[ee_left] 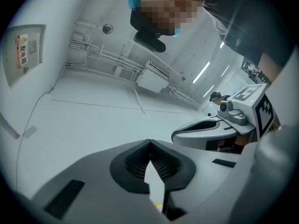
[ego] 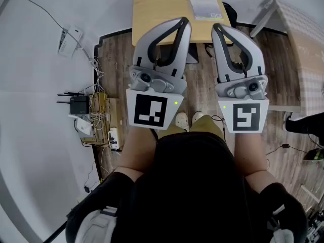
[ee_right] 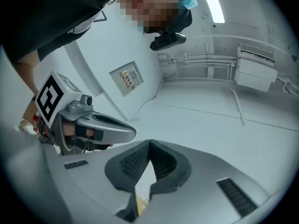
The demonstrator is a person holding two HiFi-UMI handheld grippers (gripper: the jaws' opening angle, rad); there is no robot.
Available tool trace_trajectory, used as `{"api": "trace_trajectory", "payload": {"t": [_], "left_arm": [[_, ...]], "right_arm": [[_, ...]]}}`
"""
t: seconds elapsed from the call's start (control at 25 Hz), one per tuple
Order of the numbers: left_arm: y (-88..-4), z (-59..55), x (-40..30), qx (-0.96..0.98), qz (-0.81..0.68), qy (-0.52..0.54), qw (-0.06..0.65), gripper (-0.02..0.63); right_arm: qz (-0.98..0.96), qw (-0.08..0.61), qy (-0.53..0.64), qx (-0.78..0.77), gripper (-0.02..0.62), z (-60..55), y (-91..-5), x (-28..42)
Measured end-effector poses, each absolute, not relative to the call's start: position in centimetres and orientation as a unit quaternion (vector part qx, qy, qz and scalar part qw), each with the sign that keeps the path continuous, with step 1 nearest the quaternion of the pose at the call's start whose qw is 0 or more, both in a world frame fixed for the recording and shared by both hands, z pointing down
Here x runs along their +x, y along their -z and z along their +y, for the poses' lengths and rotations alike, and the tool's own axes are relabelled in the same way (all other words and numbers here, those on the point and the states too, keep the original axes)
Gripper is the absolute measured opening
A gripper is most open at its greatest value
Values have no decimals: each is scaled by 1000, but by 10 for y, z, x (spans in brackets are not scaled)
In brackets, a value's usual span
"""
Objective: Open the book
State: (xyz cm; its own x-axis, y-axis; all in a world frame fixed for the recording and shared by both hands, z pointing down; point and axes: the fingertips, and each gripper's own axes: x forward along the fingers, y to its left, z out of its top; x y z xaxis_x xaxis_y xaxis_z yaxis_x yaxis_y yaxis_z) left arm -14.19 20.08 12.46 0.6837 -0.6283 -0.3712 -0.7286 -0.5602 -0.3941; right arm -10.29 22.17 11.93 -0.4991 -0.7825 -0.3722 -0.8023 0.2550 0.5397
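The book (ego: 205, 6), grey with a yellow strip along its far edge, lies closed on the far right part of a small wooden table (ego: 152, 9). I hold both grippers side by side in front of my body, short of the table, and they tilt upward. The left gripper (ego: 183, 20) is shut and holds nothing. The right gripper (ego: 216, 27) is likewise shut and empty. In the left gripper view the jaws (ee_left: 149, 141) meet against the ceiling, and so do the jaws (ee_right: 149, 141) in the right gripper view. The book appears in neither gripper view.
A router (ego: 78, 105), a power strip and tangled cables sit on the floor at the left. A pale wooden panel (ego: 304, 49) stands at the right. My shoes (ego: 188, 119) are on the wooden floor below the grippers.
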Motion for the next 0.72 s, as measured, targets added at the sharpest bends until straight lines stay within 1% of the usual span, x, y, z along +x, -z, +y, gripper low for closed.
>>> {"api": "trace_trajectory", "payload": {"t": [0.52, 0.72], "left_arm": [[-125, 199, -139, -881, 382, -93, 264, 6], [-126, 200, -140, -882, 381, -93, 263, 6]], "right_arm": [[792, 11, -348, -502, 28, 221, -120, -103], [795, 24, -341, -502, 28, 223, -118, -103]]}}
